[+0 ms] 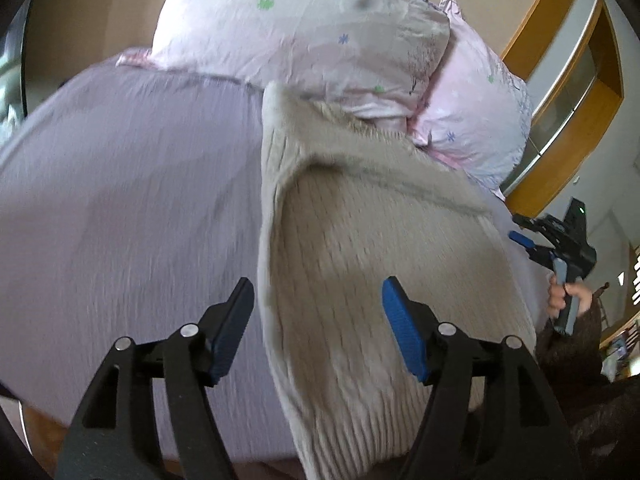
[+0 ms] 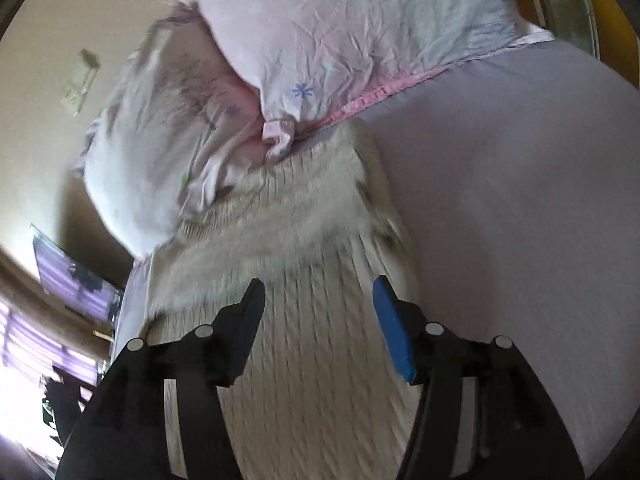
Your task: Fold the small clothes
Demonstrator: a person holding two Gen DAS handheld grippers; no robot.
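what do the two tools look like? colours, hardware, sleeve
Left tool and right tool: black plastic scissor-style linkages with silver pivot pins, and ribbed blue pads on the fingers. The right tool's body shows a green light. The hand holding it wears a dark brown fuzzy sleeve.

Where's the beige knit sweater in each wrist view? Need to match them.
Left wrist: beige knit sweater fills centre to lower right, lying on the lilac bedsheet, ahead of the open left gripper.
Right wrist: sweater fills centre to bottom, with the open right gripper over it.
Shared landmark: the pink flowered pillows at the sweater's far end.
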